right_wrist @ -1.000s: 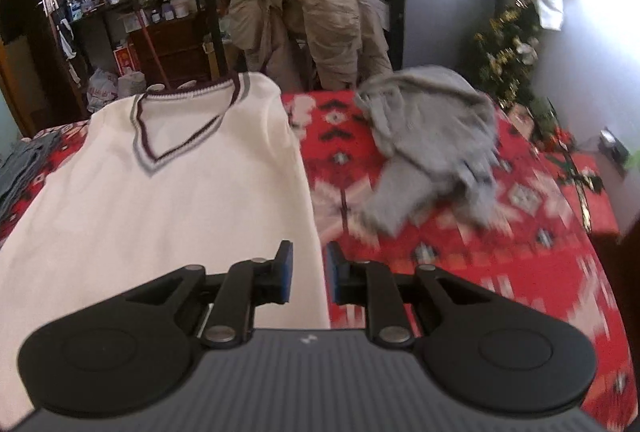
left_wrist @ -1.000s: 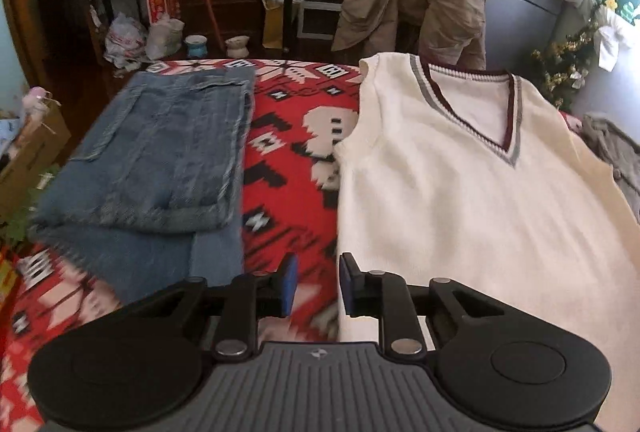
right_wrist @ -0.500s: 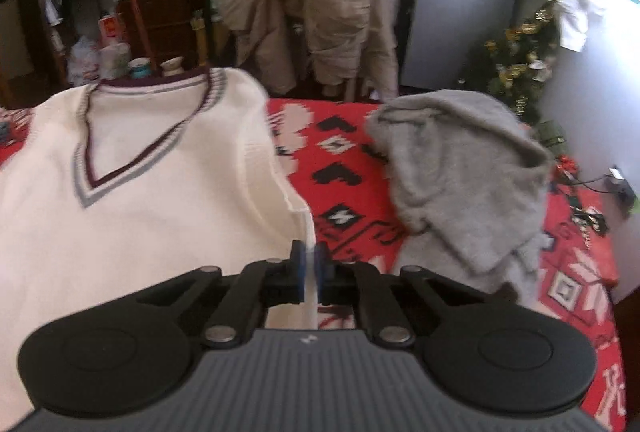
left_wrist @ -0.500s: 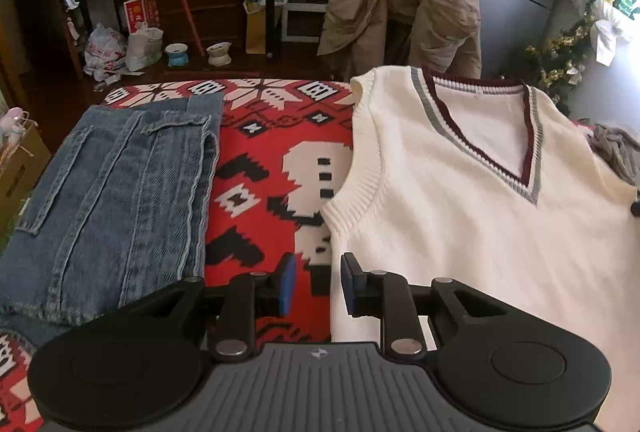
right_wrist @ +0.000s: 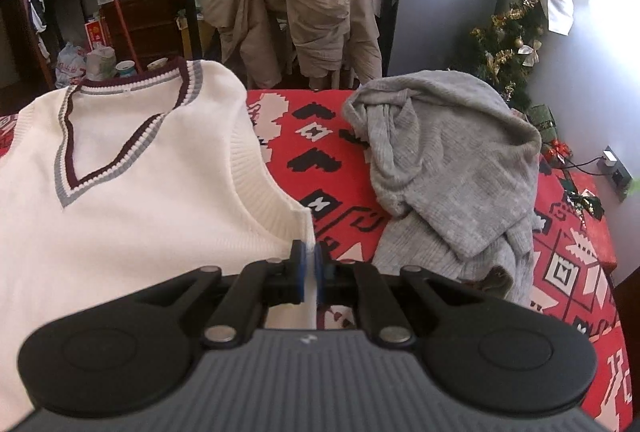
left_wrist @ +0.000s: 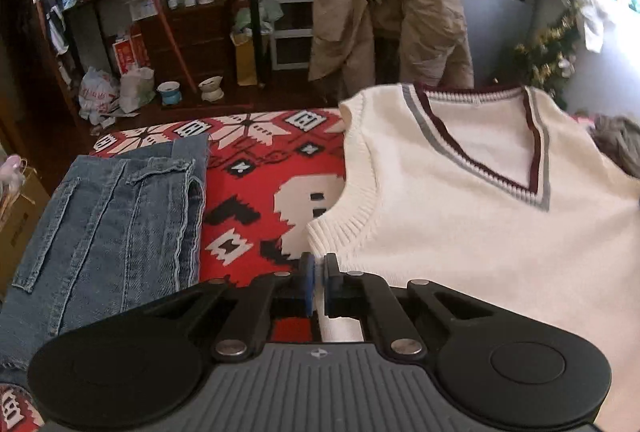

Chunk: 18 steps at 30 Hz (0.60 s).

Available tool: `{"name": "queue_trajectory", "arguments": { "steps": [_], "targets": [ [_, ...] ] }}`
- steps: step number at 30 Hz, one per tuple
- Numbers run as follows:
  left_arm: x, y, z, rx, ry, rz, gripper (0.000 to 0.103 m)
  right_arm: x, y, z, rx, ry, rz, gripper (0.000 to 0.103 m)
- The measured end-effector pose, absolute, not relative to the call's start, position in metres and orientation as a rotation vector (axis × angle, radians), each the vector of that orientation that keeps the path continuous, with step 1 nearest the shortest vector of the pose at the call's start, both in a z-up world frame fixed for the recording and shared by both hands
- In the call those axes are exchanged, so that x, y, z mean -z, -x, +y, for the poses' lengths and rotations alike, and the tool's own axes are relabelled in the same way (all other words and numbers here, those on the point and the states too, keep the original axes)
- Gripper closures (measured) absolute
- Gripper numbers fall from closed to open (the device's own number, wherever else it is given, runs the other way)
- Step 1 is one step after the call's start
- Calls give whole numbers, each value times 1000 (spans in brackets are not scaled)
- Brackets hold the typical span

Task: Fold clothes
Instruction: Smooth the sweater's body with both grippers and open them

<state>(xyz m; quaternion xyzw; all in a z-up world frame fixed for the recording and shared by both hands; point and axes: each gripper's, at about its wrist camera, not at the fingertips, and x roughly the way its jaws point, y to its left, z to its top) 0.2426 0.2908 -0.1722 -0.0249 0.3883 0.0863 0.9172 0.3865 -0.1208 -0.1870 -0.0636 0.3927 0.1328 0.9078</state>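
Observation:
A cream sleeveless V-neck vest (left_wrist: pixel 460 232) with maroon and grey trim lies flat on the red patterned cover (left_wrist: pixel 248 200). My left gripper (left_wrist: pixel 317 272) sits at the vest's left side edge, just below the armhole. Its jaws are closing, and the blue pads pinch the white ribbed edge between them. In the right wrist view the same vest (right_wrist: pixel 140 216) fills the left half. My right gripper (right_wrist: pixel 308 264) is shut on the vest's right side edge below the other armhole, with a strip of white fabric between the pads.
Folded blue jeans (left_wrist: pixel 112 224) lie on the cover left of the vest. A crumpled grey sweater (right_wrist: pixel 440 160) lies to its right. A beige jacket (left_wrist: pixel 388 4) hangs over a chair behind the bed. Cluttered shelves stand at the back left, a small Christmas tree (right_wrist: pixel 508 44) at the back right.
Both grippers moved forward along the vest's sides to just below the armholes. The right one shut on the edge first, then the left one closed on its edge.

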Motion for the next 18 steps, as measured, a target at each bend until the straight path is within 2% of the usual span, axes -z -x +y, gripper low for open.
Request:
{"name": "queue_trajectory", "arguments": {
  "steps": [2, 3, 5, 7, 8, 9, 12, 15, 18],
  "targets": [
    [180, -245, 292, -177, 57, 826, 96, 192, -389, -121, -277, 128, 824, 98],
    [179, -245, 292, -180, 53, 825, 91, 193, -390, -122, -276, 124, 819, 97],
    [174, -244, 292, -189, 46, 816, 87, 190, -389, -125, -279, 101, 805, 91],
    [165, -238, 294, -204, 68, 789, 76, 183, -385, -134, -288, 62, 781, 77],
    [160, -233, 296, -213, 77, 774, 67, 178, -381, -138, -296, 45, 769, 76],
    [155, -228, 296, -225, 81, 762, 63, 172, -376, -142, -300, 36, 755, 76],
    [144, -212, 286, -206, 75, 750, 63, 154, -352, -152, -310, 31, 721, 76],
    [136, -191, 271, -146, 79, 740, 63, 142, -321, -155, -356, 43, 703, 86],
    [137, -171, 251, -85, 95, 752, 64, 145, -289, -150, -416, 75, 731, 87]
  ]
}}
